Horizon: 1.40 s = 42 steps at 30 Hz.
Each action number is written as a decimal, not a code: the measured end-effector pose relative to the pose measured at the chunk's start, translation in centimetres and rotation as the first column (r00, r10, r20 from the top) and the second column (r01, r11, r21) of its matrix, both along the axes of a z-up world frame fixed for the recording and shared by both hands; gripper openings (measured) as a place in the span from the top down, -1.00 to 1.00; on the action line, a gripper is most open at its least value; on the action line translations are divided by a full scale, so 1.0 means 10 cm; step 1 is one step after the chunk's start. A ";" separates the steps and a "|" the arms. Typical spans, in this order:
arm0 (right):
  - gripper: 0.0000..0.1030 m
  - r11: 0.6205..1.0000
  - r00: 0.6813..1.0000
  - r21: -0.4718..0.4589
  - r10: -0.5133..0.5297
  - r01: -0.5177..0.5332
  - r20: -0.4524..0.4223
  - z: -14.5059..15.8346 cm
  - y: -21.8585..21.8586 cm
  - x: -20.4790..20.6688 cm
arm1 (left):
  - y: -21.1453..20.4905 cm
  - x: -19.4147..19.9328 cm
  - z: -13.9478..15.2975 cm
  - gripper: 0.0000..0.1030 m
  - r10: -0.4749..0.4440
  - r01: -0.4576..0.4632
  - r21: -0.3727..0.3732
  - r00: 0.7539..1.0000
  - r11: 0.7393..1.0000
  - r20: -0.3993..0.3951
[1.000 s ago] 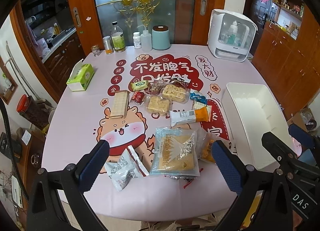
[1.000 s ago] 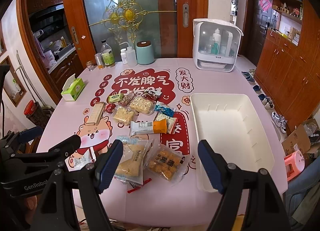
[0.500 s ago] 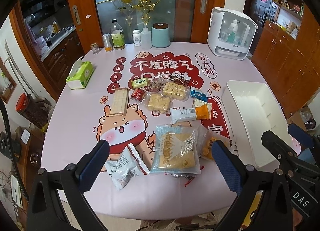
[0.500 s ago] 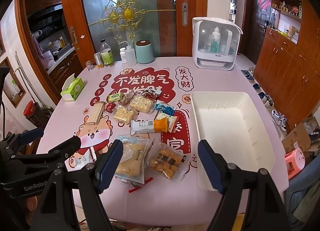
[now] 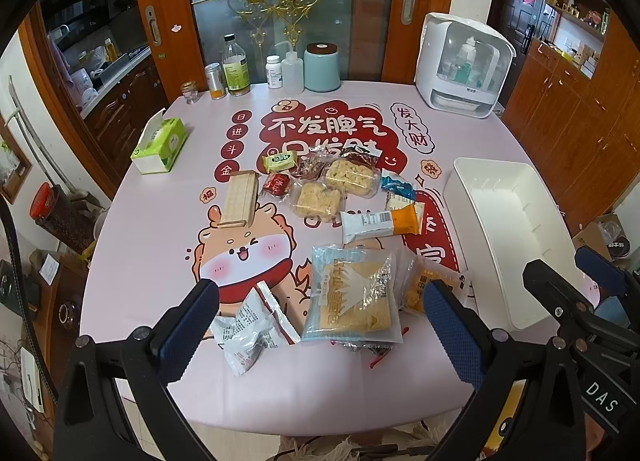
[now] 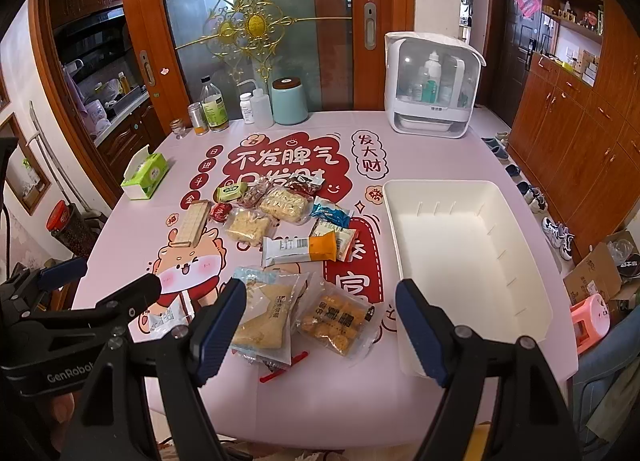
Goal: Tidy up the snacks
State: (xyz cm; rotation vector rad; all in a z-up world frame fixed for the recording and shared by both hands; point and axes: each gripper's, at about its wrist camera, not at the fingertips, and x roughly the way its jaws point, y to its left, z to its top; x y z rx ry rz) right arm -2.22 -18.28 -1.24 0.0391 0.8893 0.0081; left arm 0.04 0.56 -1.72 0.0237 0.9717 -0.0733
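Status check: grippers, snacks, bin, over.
Left gripper and right gripper open, empty, above table edge. Snack packets all on table; white bin empty. Nothing blocking.

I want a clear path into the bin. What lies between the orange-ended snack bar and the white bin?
In the right wrist view, between the orange-ended snack bar and the white bin only the printed pink table cover shows; no snack lies there.

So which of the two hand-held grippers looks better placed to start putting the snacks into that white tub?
Probably the right hand-held gripper: open, it hangs over the clear packet of orange-brown biscuits, beside the empty white plastic tub. The left hand-held gripper sits farther from the tub.
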 end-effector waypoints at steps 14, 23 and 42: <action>-0.51 1.000 1.000 0.001 0.002 -0.002 -0.002 0.01 0.02 0.00 | 0.03 -0.03 -0.02 -0.97 0.004 -0.004 0.000 1.000 1.000 -0.001; -0.51 1.000 1.000 0.001 0.002 -0.002 -0.001 0.00 0.05 -0.01 | 0.06 -0.07 -0.05 -0.97 0.004 -0.004 0.000 1.000 1.000 -0.001; -0.51 0.999 1.000 0.034 0.010 -0.010 0.002 0.04 0.25 0.05 | 0.56 0.09 0.03 -0.97 0.110 -0.109 -0.042 0.994 0.993 0.005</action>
